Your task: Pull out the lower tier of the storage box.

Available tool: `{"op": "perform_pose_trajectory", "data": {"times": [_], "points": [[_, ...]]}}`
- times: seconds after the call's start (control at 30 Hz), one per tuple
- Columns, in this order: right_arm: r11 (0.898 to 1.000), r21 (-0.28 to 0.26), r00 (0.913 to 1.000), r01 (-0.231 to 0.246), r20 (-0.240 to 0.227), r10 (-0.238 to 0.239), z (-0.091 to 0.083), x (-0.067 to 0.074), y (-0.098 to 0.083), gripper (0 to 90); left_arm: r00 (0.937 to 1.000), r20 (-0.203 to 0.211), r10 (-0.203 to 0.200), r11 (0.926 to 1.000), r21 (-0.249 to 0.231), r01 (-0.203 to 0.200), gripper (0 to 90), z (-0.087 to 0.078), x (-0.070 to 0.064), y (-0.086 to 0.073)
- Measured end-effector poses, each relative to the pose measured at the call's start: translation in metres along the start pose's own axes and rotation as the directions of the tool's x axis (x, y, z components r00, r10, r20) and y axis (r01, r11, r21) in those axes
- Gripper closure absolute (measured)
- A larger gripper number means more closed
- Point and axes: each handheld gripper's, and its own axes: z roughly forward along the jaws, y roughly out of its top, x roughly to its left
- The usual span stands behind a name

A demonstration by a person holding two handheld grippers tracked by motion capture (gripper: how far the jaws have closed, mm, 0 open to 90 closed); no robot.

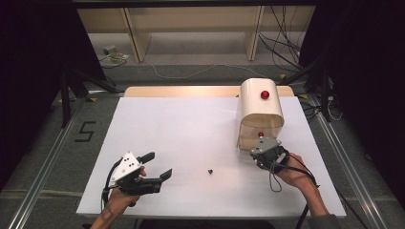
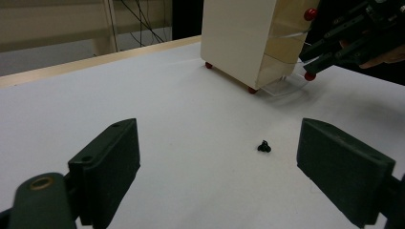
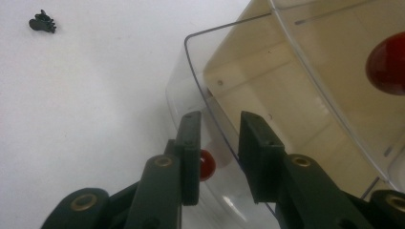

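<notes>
A cream box [image 1: 258, 109] with a clear roll-front door [image 3: 286, 95] stands at the table's far right. The door carries a red knob [image 1: 264, 94] high up and a second red knob [image 3: 207, 164] at its lower edge. My right gripper [image 3: 222, 119] is at the box front, and its jaws straddle the door's clear edge with a gap showing. The lower knob sits against the inside of the left jaw. My left gripper [image 1: 159, 165] rests near the front left, wide open with nothing in it. A tiny black part [image 1: 209, 171] lies on the white sheet between the hands.
The white sheet [image 1: 181, 129] covers the tabletop, with a wooden strip [image 1: 181, 90] along the far edge. Wooden shelving [image 1: 191, 28] and loose cables [image 1: 286, 43] lie on the floor beyond. Dark stand legs [image 1: 67, 90] flank the table, and a taped "5" [image 1: 85, 131] marks the floor at left.
</notes>
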Motion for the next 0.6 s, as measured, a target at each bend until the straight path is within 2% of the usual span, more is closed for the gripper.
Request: {"op": "perform_pose_trajectory", "data": {"times": [0.6], "points": [[1.000, -0.002, 0.9999, 0.011, 0.003, -0.011, -0.0030, 0.0019, -0.0015, 72.2, 1.0000, 0.002, 0.001, 1.0000, -0.002, -0.001, 14.4, -0.0002, 0.0002, 0.0001]]}}
